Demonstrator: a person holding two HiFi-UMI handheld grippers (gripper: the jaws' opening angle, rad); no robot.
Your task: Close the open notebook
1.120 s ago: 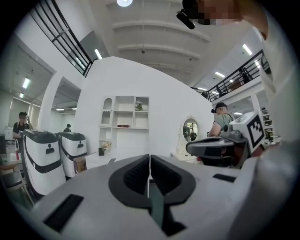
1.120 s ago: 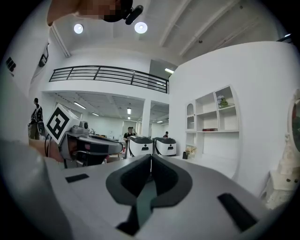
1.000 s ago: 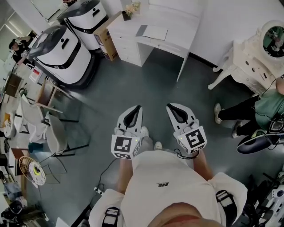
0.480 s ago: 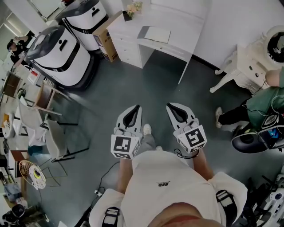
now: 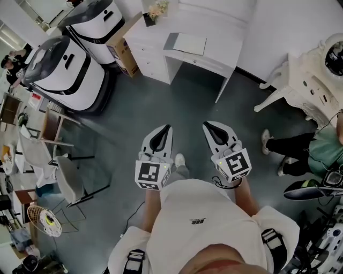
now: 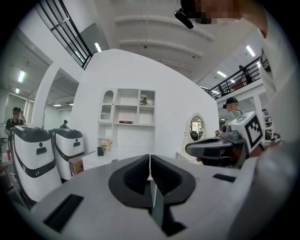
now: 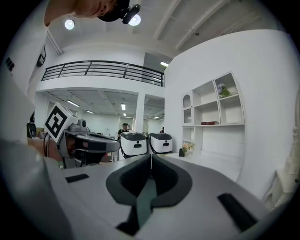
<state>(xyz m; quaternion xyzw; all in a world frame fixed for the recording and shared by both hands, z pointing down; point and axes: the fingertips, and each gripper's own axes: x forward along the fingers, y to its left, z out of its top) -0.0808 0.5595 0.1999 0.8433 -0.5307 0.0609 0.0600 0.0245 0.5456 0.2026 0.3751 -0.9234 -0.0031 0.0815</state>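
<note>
Down low in front of the white shirt (image 5: 198, 225), side by side: left gripper (image 5: 165, 130) and right gripper (image 5: 207, 127), both pointing ahead, close but not touching. Left gripper shut tight, dark pads pressed together, nothing held. Right gripper shut tight too, pads together, nothing held. On the back end of each, near the body, a cube (image 5: 151, 175) with a black square marker.

Just under the tips, between the two grippers, one white shoe (image 5: 179, 159) on the grey floor (image 5: 134, 107).

Far ahead of both grippers, well apart from them, past the bare floor: white desk (image 5: 225, 45) by the wall. On top of it, the notebook (image 5: 187, 44), lying flat, pale page up with a grey strip on its left side, nothing touching it. Further left on the same desk, near the back, a small pot of flowers (image 5: 155, 10).

Left of the desk, just beside it, a brown box (image 5: 120, 51). Further left still, two big white machines (image 5: 67, 64) with dark tops, side by side.

Off to the right of the right gripper, a fancy white table (image 5: 300, 80) with curvy legs, and near it a person's legs (image 5: 292, 144) in dark trousers.

Off to the left of the left gripper, a pale chair (image 5: 67, 171).
</note>
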